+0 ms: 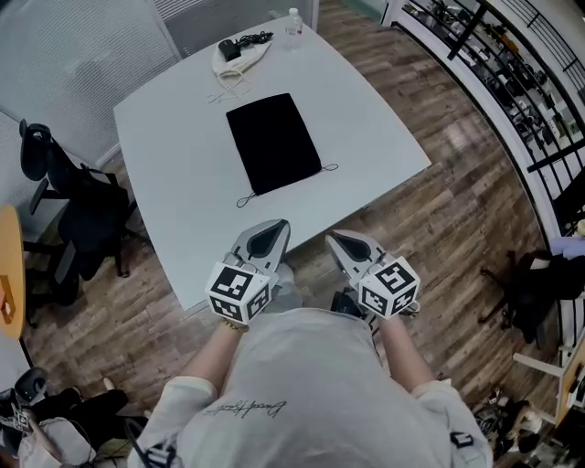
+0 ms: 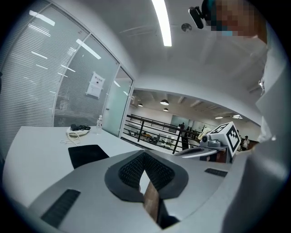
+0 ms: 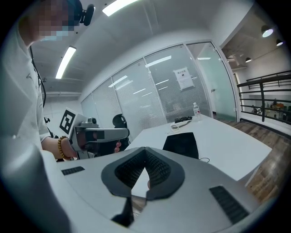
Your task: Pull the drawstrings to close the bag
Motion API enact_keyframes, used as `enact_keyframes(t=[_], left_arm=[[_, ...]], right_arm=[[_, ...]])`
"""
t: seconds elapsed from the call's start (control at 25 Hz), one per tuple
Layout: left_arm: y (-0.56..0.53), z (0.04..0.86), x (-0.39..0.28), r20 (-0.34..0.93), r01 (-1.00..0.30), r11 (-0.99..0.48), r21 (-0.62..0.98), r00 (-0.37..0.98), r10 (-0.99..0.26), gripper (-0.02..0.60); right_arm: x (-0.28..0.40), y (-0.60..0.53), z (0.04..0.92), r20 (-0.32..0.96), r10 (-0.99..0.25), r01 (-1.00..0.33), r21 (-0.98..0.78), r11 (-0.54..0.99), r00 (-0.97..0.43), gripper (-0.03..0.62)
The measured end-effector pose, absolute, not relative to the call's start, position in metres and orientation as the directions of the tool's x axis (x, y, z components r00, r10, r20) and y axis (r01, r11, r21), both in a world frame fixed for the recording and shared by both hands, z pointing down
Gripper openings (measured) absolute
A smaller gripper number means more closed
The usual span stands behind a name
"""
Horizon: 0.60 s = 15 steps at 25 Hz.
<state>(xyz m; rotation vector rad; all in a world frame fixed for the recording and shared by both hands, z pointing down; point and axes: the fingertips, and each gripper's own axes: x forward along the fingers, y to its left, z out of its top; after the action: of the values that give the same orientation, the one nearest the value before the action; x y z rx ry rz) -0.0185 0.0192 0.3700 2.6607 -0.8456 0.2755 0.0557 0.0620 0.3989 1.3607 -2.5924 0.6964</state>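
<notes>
A flat black drawstring bag (image 1: 272,142) lies on the white table (image 1: 366,101), its open end toward me. One thin black drawstring loop (image 1: 245,198) trails from the near left corner and another (image 1: 330,168) from the near right. My left gripper (image 1: 271,230) and right gripper (image 1: 337,241) are held side by side near my chest, just off the table's near edge, well short of the bag. Both are shut with nothing between the jaws. The bag (image 2: 86,154) shows far ahead in the left gripper view, and likewise the bag (image 3: 182,143) in the right gripper view.
At the table's far end lie a white pouch with a black cable (image 1: 239,52) and a water bottle (image 1: 293,20). A black office chair (image 1: 82,215) stands left of the table. A railing (image 1: 512,82) runs along the right, over the wood floor.
</notes>
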Motion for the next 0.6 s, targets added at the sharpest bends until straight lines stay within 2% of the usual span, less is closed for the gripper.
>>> enact_keyframes(t=[0.6], left_arm=[[-0.069, 0.369, -0.047, 0.282, -0.621, -0.744, 0.247, 0.781, -0.558, 0.009]], right_arm=[[0.055, -0.029, 0.395, 0.327, -0.758, -0.823, -0.302, 0.482, -0.564, 0.022]])
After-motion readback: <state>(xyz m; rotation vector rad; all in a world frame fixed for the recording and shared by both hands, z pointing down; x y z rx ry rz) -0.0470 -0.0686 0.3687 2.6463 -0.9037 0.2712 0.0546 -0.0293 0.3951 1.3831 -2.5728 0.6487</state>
